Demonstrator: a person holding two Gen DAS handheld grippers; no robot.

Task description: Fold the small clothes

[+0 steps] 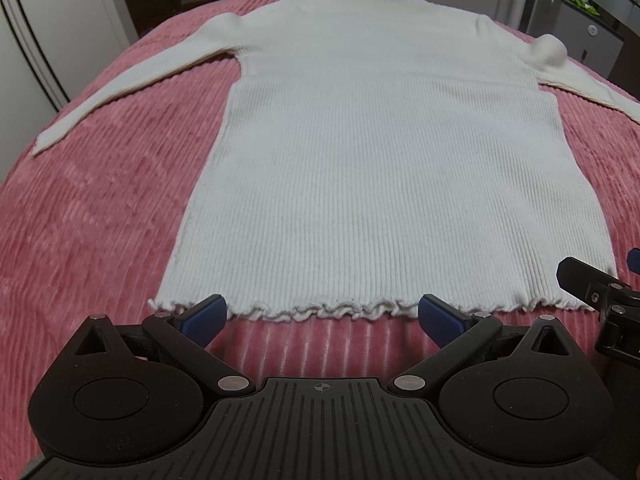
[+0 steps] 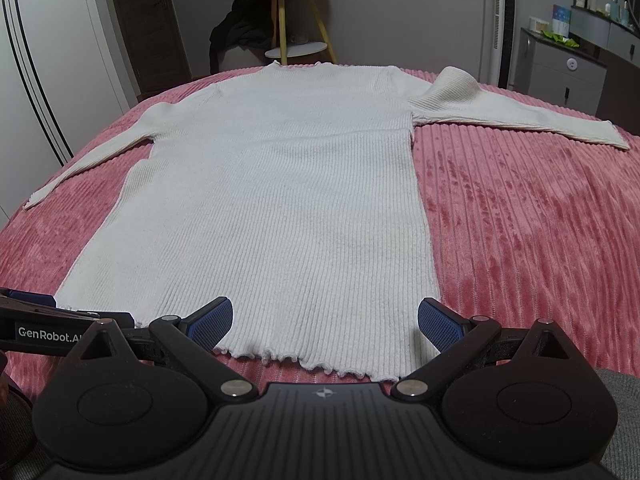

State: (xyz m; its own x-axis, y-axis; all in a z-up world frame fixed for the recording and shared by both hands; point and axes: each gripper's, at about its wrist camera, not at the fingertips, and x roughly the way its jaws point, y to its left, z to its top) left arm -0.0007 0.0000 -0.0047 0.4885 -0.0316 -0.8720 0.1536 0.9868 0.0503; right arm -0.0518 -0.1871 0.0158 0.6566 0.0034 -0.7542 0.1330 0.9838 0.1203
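A white ribbed long-sleeved sweater [image 1: 380, 168] [image 2: 272, 208] lies flat on a pink corduroy bedspread [image 1: 100, 208] [image 2: 520, 220], neck far from me, both sleeves spread outward. Its frilled hem [image 1: 320, 312] [image 2: 304, 360] faces me. My left gripper [image 1: 322, 316] hovers open at the hem's left half, blue pads [image 1: 206, 318] wide apart with nothing between them. My right gripper [image 2: 324, 320] stands open over the hem's right corner, nothing held. The right gripper's side shows at the edge of the left wrist view [image 1: 600, 296].
A yellow-legged side table [image 2: 296, 20] with tins stands beyond the bed. White wardrobe doors [image 2: 40, 80] are on the left. A grey cabinet [image 2: 568, 68] with bottles is at the right. Dark clothing [image 2: 240, 32] hangs near the table.
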